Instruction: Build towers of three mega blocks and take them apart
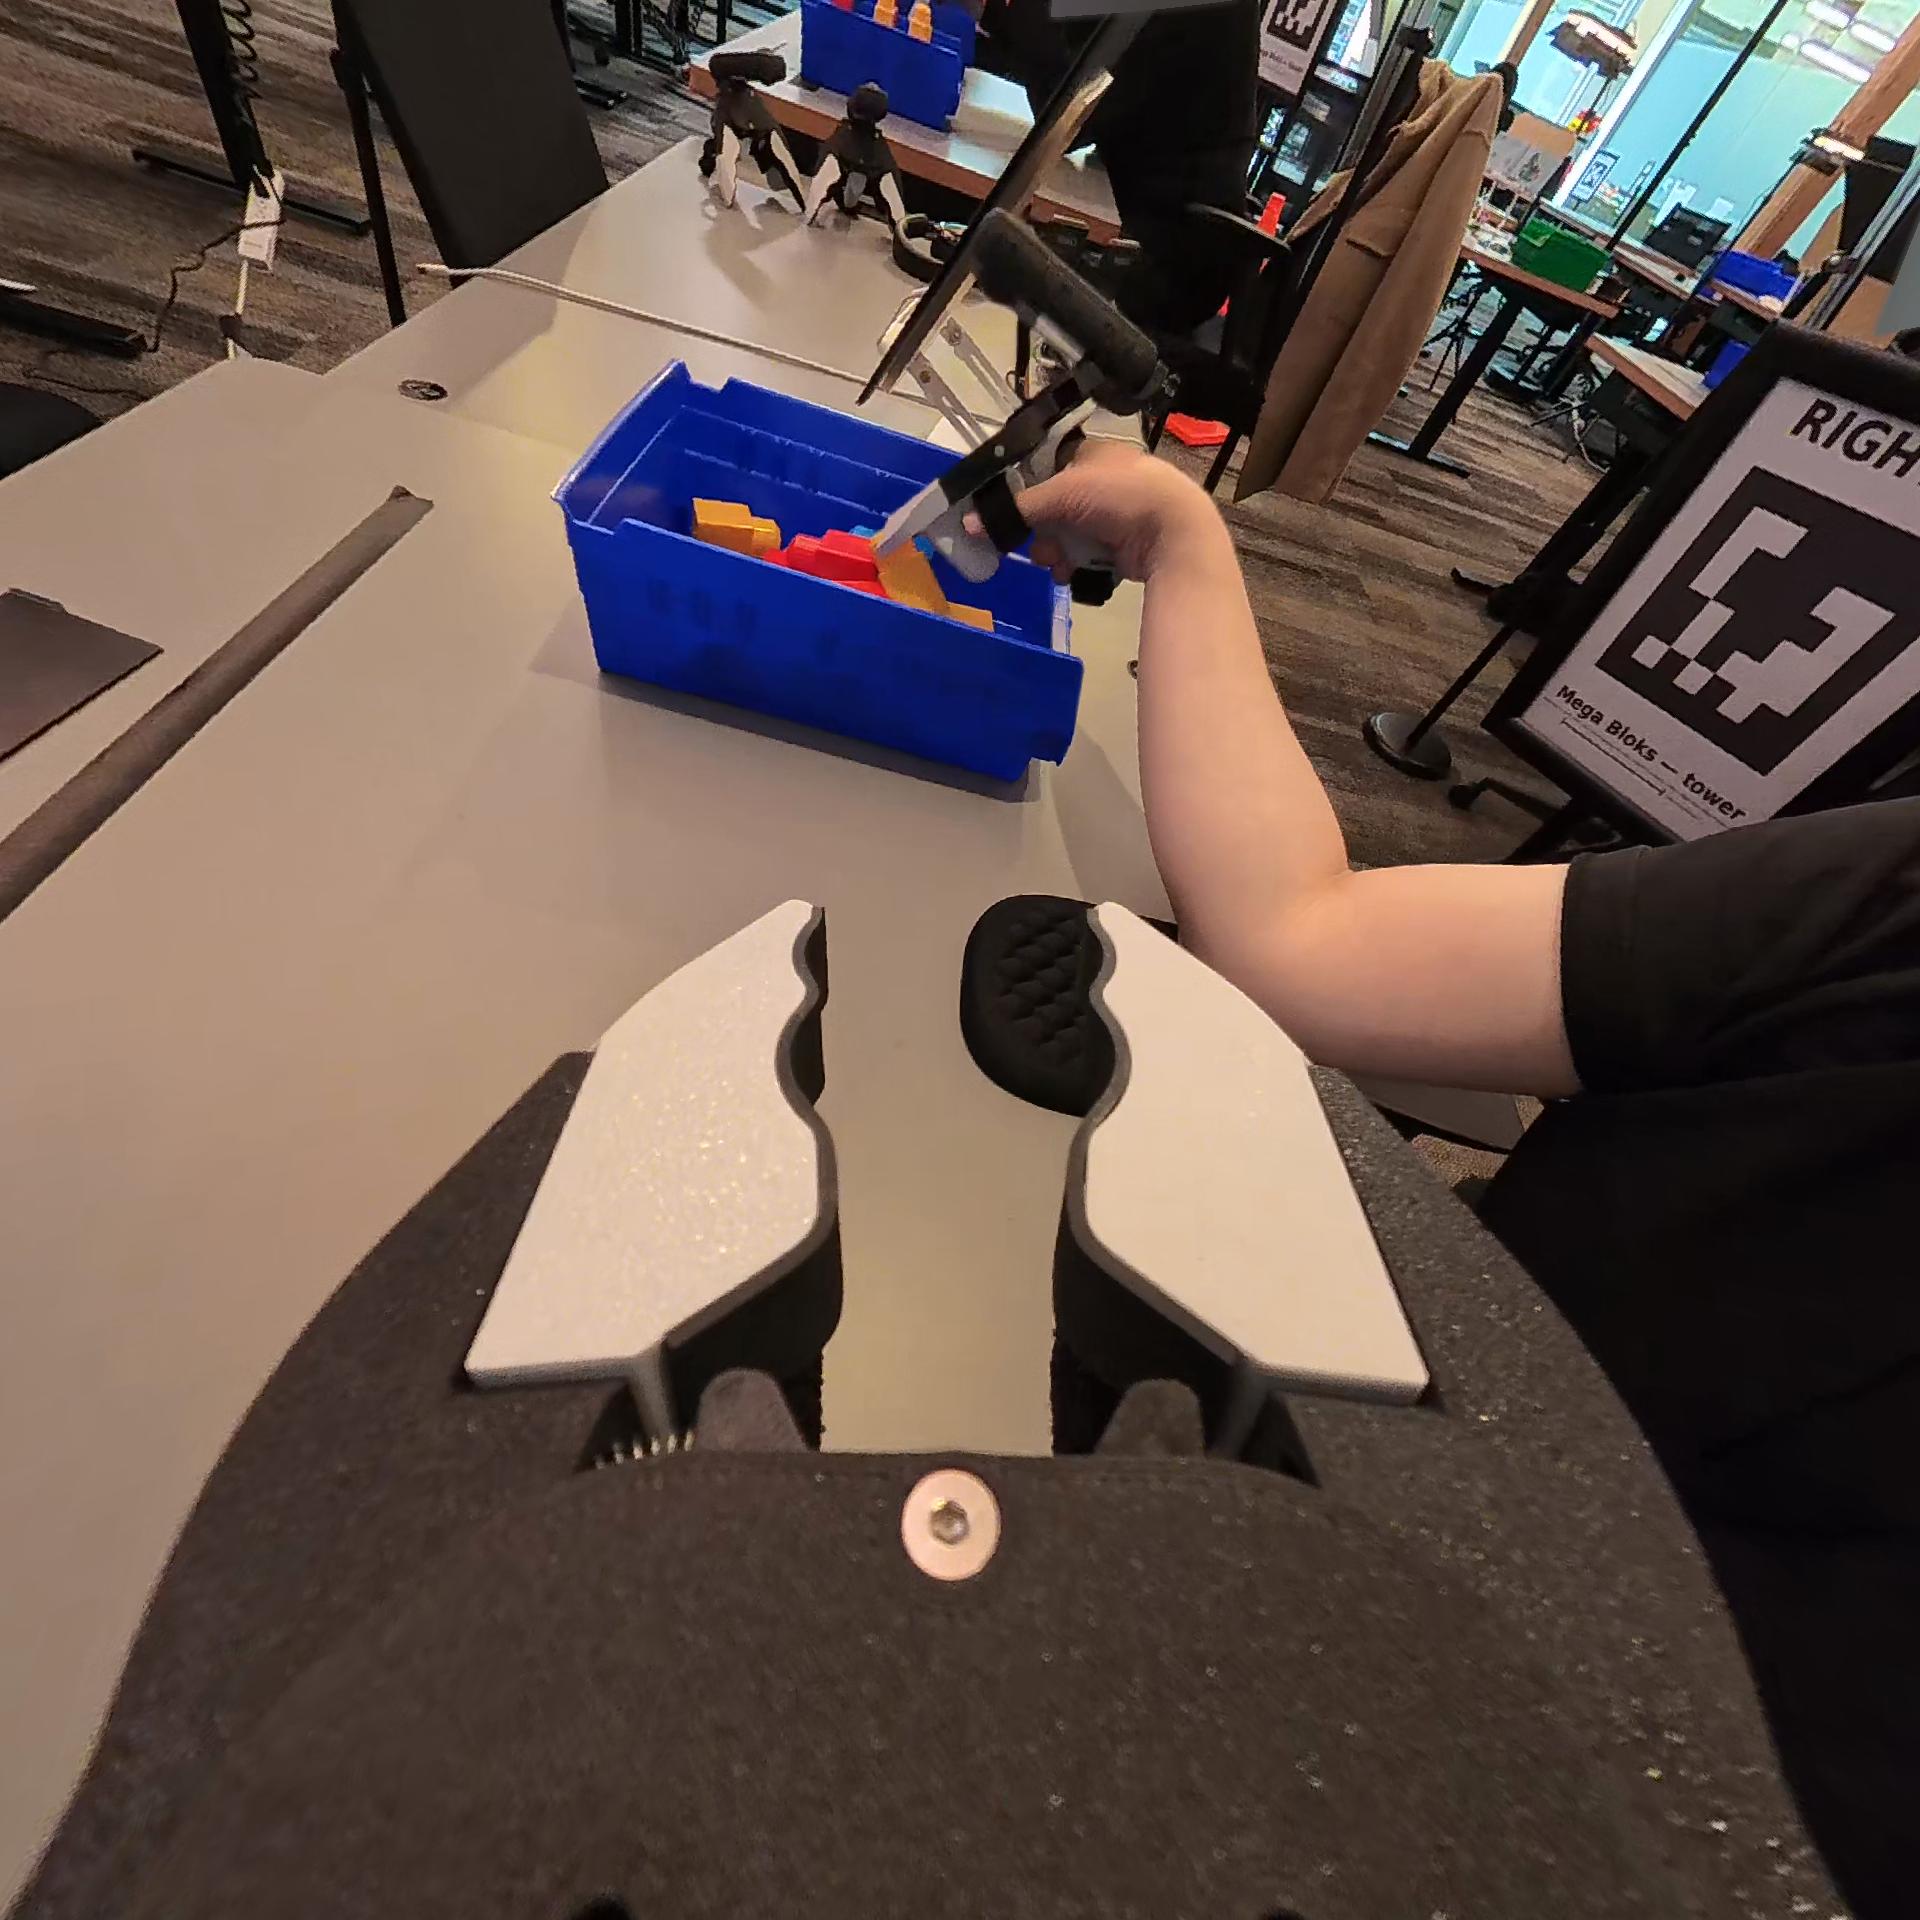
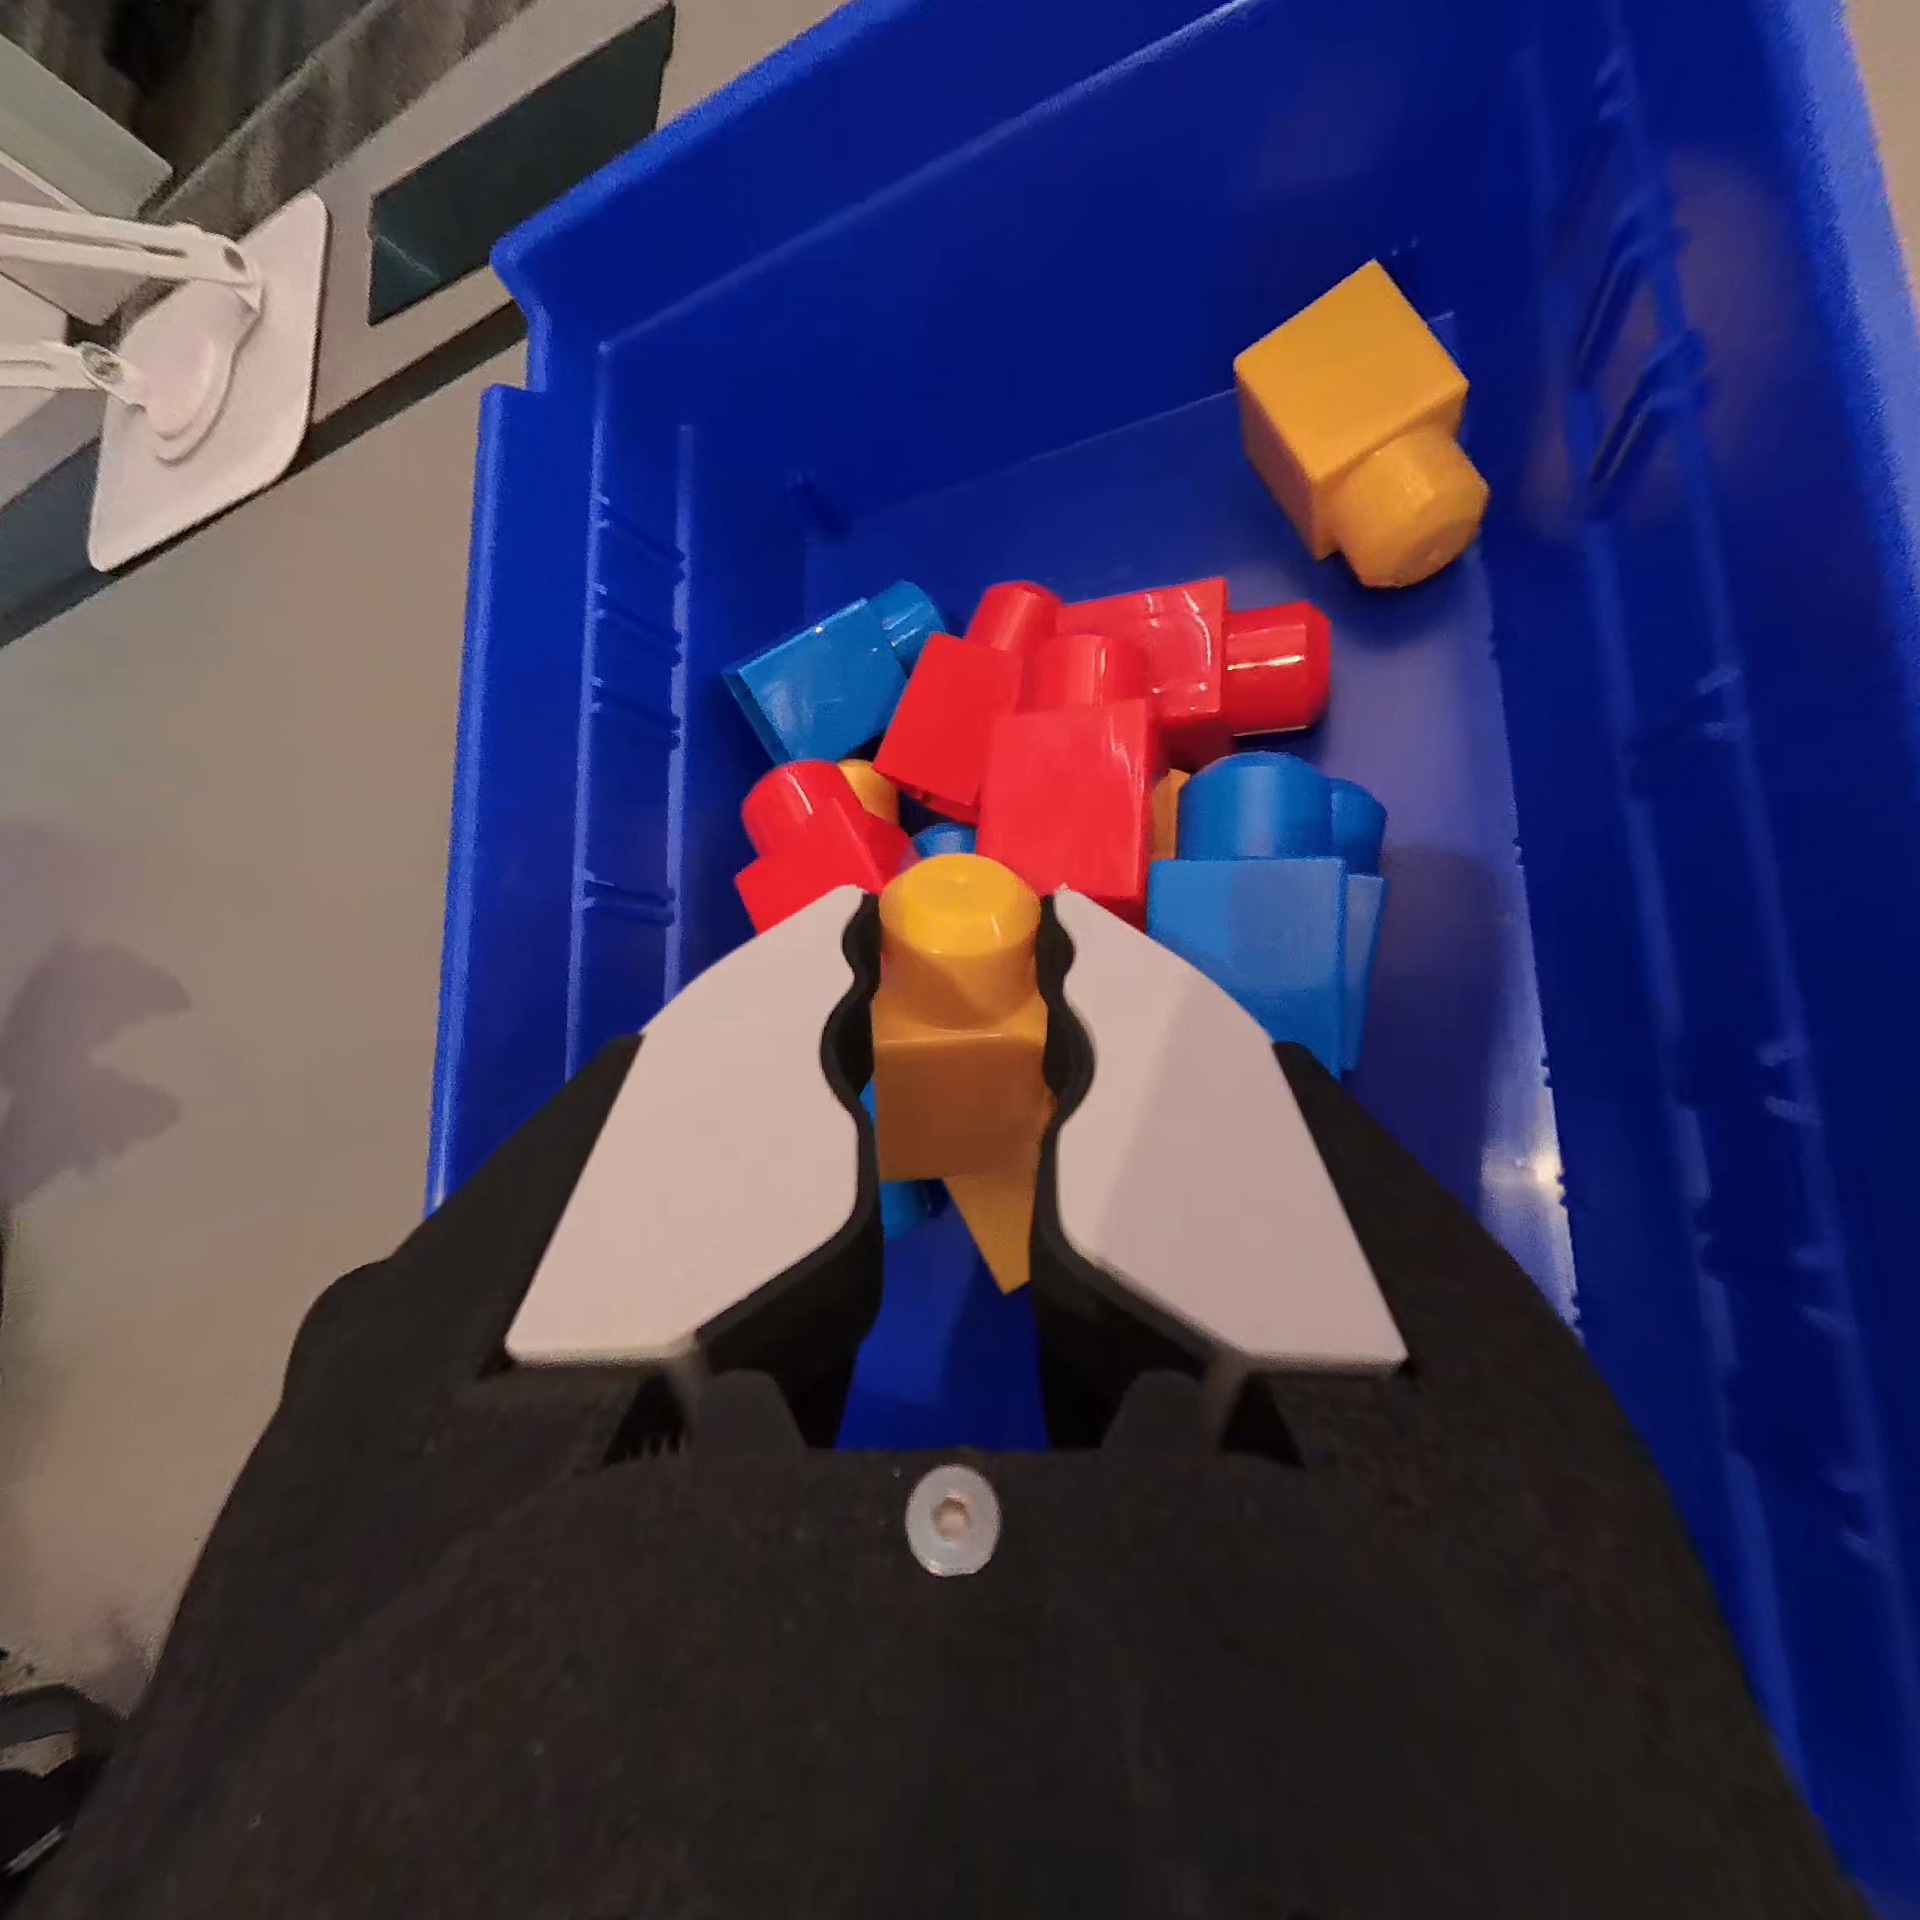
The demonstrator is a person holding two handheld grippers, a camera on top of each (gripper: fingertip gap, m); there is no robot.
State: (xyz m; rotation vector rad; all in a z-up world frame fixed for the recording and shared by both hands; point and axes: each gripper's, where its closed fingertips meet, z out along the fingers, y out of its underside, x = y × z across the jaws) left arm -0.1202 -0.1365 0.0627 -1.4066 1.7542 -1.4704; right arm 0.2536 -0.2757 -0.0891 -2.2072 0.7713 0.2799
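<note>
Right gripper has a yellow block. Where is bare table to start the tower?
Bare table lies between the blue bin and the open left gripper, bordered on the left by a dark strip. The bin's middle is crowded with blocks; the right gripper holds the yellow block.

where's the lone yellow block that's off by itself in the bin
In the right wrist view the lone yellow block lies on its side at the far right of the blue bin, apart from the red and blue pile below it.
</note>
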